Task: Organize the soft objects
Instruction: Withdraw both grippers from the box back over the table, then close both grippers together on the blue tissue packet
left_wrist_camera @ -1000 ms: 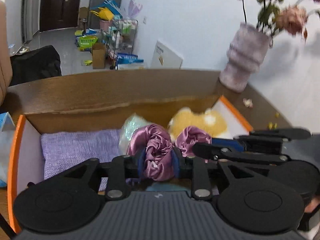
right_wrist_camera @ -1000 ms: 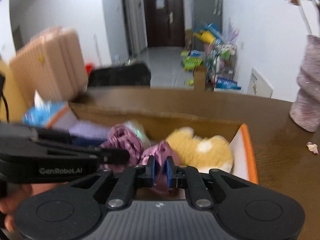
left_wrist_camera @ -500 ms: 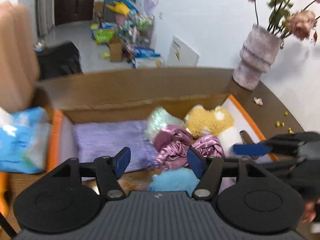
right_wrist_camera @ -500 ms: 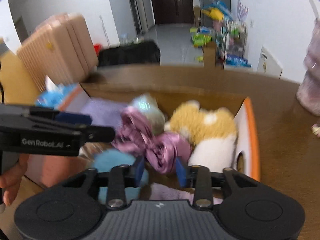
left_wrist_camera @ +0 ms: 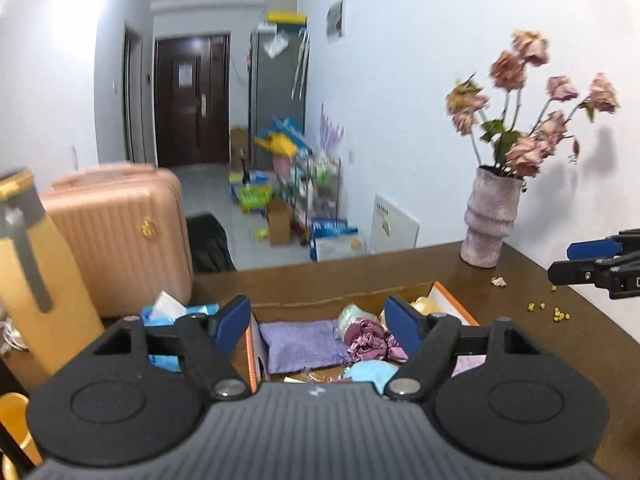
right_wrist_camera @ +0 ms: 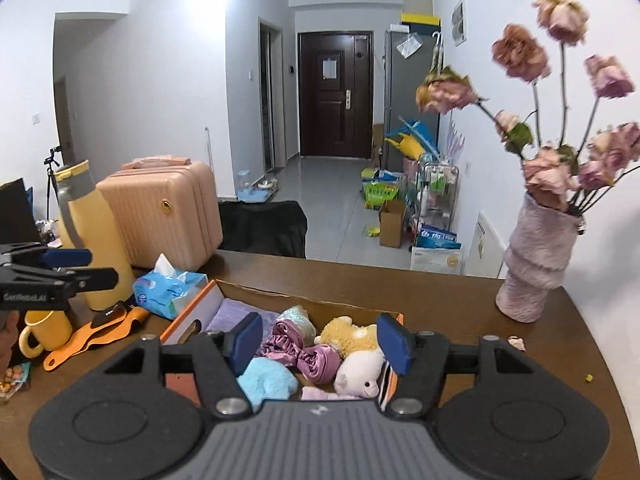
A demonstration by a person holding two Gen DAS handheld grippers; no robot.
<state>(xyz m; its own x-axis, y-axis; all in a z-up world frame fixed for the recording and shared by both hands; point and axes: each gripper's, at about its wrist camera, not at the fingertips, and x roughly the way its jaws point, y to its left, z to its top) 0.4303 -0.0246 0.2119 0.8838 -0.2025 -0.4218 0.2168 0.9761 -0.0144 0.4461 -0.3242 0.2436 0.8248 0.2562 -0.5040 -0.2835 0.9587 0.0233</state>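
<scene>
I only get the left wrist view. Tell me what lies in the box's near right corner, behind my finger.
Observer: A white plush toy, lying against the yellow plush.
Operator: Report the right gripper's jaws.
Observer: The right gripper is open. Its jaws have just been opening, and nothing is between the pads.
Operator: Name what lies on the table in front of the tissue pack.
Observer: An orange strap, flat on the table, left of the box.
</scene>
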